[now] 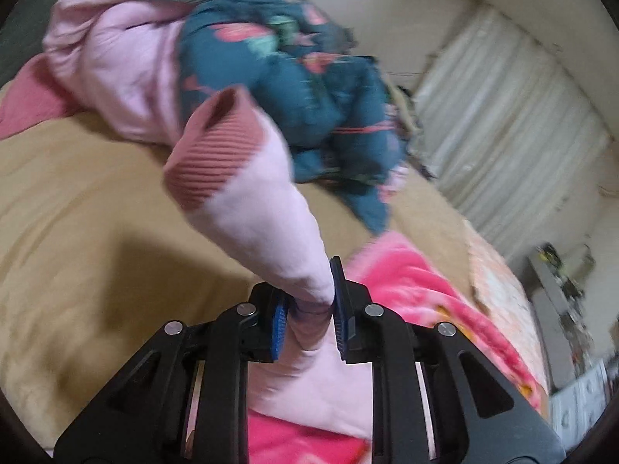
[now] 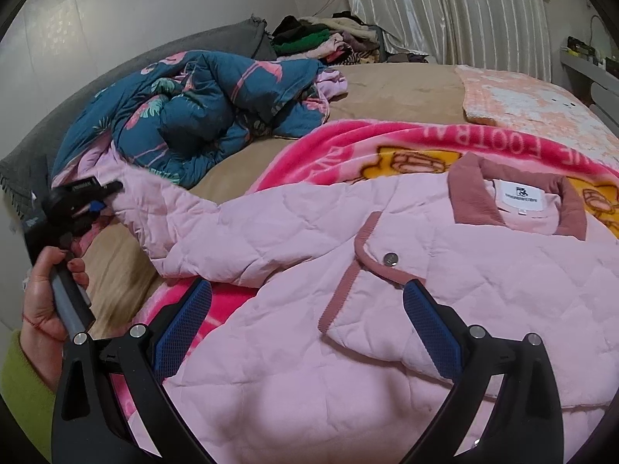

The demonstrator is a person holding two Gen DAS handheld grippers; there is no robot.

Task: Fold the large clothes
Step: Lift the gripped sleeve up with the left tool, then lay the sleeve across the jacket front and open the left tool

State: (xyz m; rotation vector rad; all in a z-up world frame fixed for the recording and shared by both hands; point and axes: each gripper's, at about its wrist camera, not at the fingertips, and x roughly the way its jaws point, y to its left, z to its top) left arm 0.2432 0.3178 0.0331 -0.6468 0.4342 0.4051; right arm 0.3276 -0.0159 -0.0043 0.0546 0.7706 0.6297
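Note:
A pale pink quilted jacket [image 2: 309, 367] with a darker pink ribbed collar [image 2: 470, 193] lies front up on a bright pink blanket [image 2: 348, 143]. My left gripper [image 1: 309, 305] is shut on the jacket's sleeve [image 1: 263, 208], which is lifted off the bed, its ribbed cuff [image 1: 216, 162] flopping beyond the pads. In the right wrist view the same left gripper [image 2: 96, 201] holds the sleeve [image 2: 182, 224] stretched out to the left. My right gripper [image 2: 309, 294] hovers open over the jacket's chest, near a snap button [image 2: 390, 258], with nothing between its fingers.
A crumpled teal flamingo-print quilt [image 2: 193, 116] lies at the back left on the tan bed sheet [image 2: 387, 92]. A pile of clothes [image 2: 329, 38] sits by the striped curtain [image 2: 464, 11]. A peach mat [image 2: 522, 100] lies at the right. A person's hand [image 2: 42, 297] holds the left gripper's handle.

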